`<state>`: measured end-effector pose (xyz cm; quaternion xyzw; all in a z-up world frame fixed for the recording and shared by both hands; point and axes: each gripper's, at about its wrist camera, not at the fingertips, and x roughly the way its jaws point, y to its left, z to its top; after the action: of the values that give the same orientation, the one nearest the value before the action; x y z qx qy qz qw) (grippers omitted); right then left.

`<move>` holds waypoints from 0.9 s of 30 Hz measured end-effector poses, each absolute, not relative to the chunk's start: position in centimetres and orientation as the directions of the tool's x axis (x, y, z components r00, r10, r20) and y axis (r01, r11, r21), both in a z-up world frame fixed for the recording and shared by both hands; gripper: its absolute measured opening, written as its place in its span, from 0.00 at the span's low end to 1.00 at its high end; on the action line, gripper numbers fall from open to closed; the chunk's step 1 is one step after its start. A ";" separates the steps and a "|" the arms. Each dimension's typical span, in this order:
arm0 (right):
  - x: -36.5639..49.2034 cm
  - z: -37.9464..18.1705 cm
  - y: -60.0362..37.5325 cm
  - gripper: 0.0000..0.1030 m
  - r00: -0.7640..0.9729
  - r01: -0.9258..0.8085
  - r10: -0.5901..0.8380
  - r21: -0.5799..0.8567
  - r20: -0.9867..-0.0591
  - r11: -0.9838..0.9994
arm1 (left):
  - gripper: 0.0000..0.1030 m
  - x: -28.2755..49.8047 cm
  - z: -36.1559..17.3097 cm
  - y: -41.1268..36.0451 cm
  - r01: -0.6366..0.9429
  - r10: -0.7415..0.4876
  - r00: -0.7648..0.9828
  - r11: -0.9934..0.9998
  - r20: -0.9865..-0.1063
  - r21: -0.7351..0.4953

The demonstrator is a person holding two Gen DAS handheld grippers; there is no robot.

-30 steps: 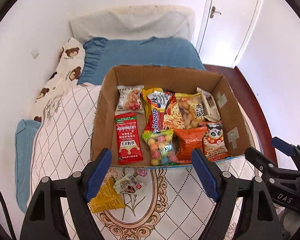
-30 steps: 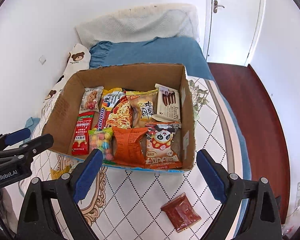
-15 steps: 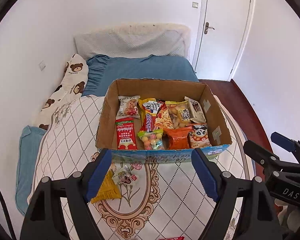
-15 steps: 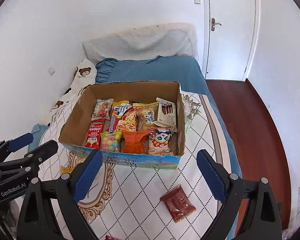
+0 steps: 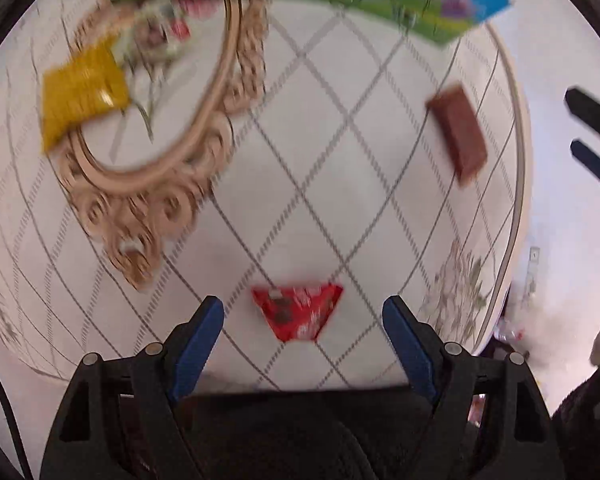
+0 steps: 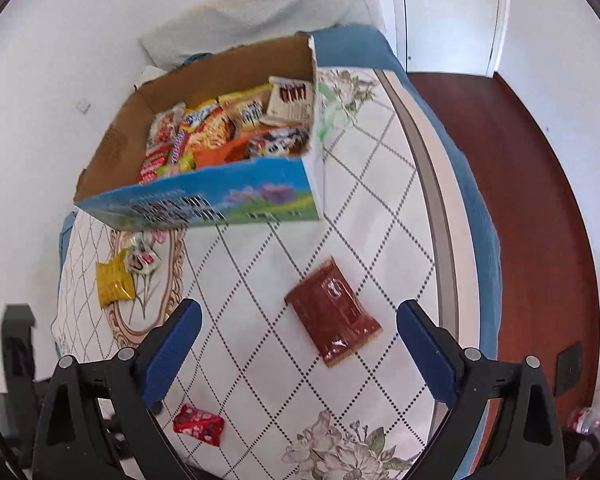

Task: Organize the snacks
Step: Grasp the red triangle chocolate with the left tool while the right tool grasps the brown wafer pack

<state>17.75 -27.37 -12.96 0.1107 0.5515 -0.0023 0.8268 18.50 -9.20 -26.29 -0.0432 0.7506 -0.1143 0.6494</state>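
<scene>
A cardboard box (image 6: pixel 204 204) full of snack packs stands on the quilted bed cover. Loose on the cover lie a small red packet (image 5: pixel 298 310) (image 6: pixel 199 424), a dark red-brown packet (image 6: pixel 332 312) (image 5: pixel 458 132), a yellow packet (image 5: pixel 80 94) (image 6: pixel 114 280) and a small white packet (image 6: pixel 142 258). My left gripper (image 5: pixel 303 316) is open, tilted down, with the red packet between its blue fingers. My right gripper (image 6: pixel 299 322) is open above the red-brown packet, which lies between its fingers. The left wrist view is blurred.
The bed cover's front edge (image 5: pixel 300 386) is just behind the red packet. A wooden floor (image 6: pixel 540 208) and a white door (image 6: pixel 452 16) lie to the right. A pillow (image 6: pixel 260 12) and white wall stand behind the box.
Both grippers pulled back from the box and tipped down. The left one now looks at the red packet near the bed's edge. The right one moved over the red-brown packet.
</scene>
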 end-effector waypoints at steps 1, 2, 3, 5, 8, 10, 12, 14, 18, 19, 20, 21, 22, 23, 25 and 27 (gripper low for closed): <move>17.7 -13.8 -27.9 0.97 0.373 0.133 0.128 0.189 -0.919 0.973 | 0.79 17.8 -27.5 -9.4 0.079 -0.218 -0.181 0.969 -0.959 -0.235; 17.7 -14.7 -28.2 0.97 0.354 0.132 0.132 0.190 -0.926 0.973 | 0.78 17.4 -28.6 -9.5 0.069 -0.214 -0.202 0.970 -0.956 -0.231; 17.7 -15.5 -28.5 0.97 0.336 0.129 0.134 0.187 -0.932 0.974 | 0.77 17.1 -29.5 -9.6 0.049 -0.219 -0.218 0.971 -0.951 -0.235; 17.9 -16.8 -29.0 0.97 0.311 0.114 0.143 0.187 -0.940 0.976 | 0.54 16.9 -30.9 -9.7 -0.003 -0.260 -0.231 0.964 -0.937 -0.267; 19.0 -18.8 -29.2 0.97 0.274 0.083 0.147 0.176 -0.950 0.981 | 0.37 17.3 -32.7 -9.9 -0.053 -0.277 -0.247 0.961 -0.929 -0.273; 20.2 -20.4 -28.9 0.97 0.243 0.041 0.141 0.155 -0.960 0.987 | 0.37 17.6 -32.7 -10.0 -0.067 -0.271 -0.230 0.963 -0.935 -0.262; 21.4 -22.3 -28.3 0.97 0.219 -0.011 0.130 0.131 -0.967 0.991 | 0.37 18.1 -32.1 -10.2 -0.057 -0.240 -0.196 0.971 -0.951 -0.234; 22.3 -23.9 -27.5 0.95 0.192 -0.057 0.132 0.123 -0.972 0.991 | 0.37 18.7 -31.4 -10.2 -0.053 -0.217 -0.161 0.976 -0.963 -0.211; 23.0 -26.3 -26.3 0.79 0.146 -0.087 0.104 0.092 -0.984 0.992 | 0.37 20.7 -30.0 -9.5 -0.055 -0.167 -0.089 0.985 -0.982 -0.162; 22.8 -26.3 -26.0 0.76 0.150 -0.085 0.109 0.097 -0.983 0.992 | 0.37 21.1 -29.8 -9.2 -0.060 -0.159 -0.077 0.986 -0.984 -0.155; 22.6 -26.4 -25.8 0.75 0.145 -0.073 0.120 0.111 -0.982 0.991 | 0.37 21.5 -29.7 -9.0 -0.062 -0.156 -0.068 0.986 -0.986 -0.151; 22.2 -26.5 -25.7 0.74 0.135 -0.052 0.132 0.126 -0.982 0.991 | 0.37 21.9 -29.7 -8.8 -0.062 -0.155 -0.061 0.987 -0.986 -0.151; 21.6 -26.6 -25.4 0.73 0.128 -0.040 0.139 0.135 -0.982 0.990 | 0.37 22.2 -29.7 -8.6 -0.064 -0.154 -0.055 0.987 -0.987 -0.151; 21.0 -26.7 -25.0 0.72 0.125 -0.029 0.143 0.140 -0.982 0.990 | 0.37 22.4 -29.7 -8.5 -0.058 -0.152 -0.049 0.987 -0.987 -0.149; 19.5 -27.1 -24.1 0.70 0.107 -0.008 0.160 0.160 -0.981 0.987 | 0.37 22.6 -29.9 -8.4 -0.036 -0.156 -0.048 0.987 -0.987 -0.155; 18.0 -27.3 -23.2 0.70 0.088 0.032 0.183 0.187 -0.979 0.982 | 0.37 23.1 -30.2 -8.5 -0.014 -0.175 -0.060 0.984 -0.983 -0.175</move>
<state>17.96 -23.17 -27.35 0.0799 0.6734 0.0517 0.7332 23.06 -8.46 -30.24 -0.0653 0.7257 -0.0590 0.6823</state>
